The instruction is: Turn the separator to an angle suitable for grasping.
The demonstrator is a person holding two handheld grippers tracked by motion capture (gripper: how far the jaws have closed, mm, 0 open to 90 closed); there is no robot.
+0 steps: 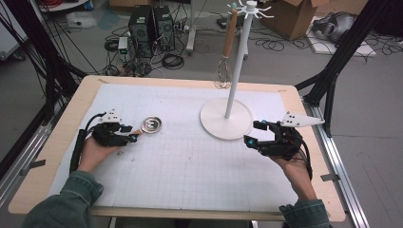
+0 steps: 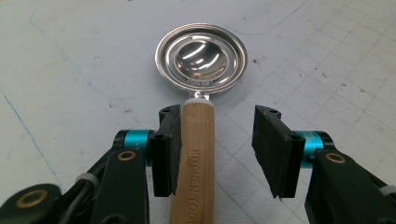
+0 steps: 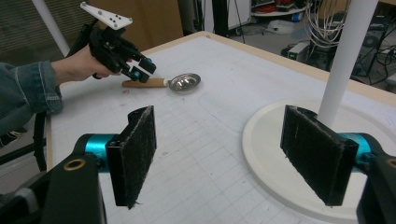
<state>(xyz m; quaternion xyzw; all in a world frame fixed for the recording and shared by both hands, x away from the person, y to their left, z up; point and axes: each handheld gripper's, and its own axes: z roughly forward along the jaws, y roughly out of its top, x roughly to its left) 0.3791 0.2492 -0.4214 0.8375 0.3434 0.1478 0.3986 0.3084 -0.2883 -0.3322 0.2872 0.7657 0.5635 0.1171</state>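
Lying between left hand-held gripper (image 2: 217,154) jaws, perhaps ungripped: ladle (image 2: 198,102).

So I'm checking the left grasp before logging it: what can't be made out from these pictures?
- Spoon handle end: cut off by the bottom edge of the left gripper view.
- Handle in the high view: hidden under the left gripper.
- Handle lettering: cut off at the same edge.
- Whisk hook on the stand: too small in the high view.
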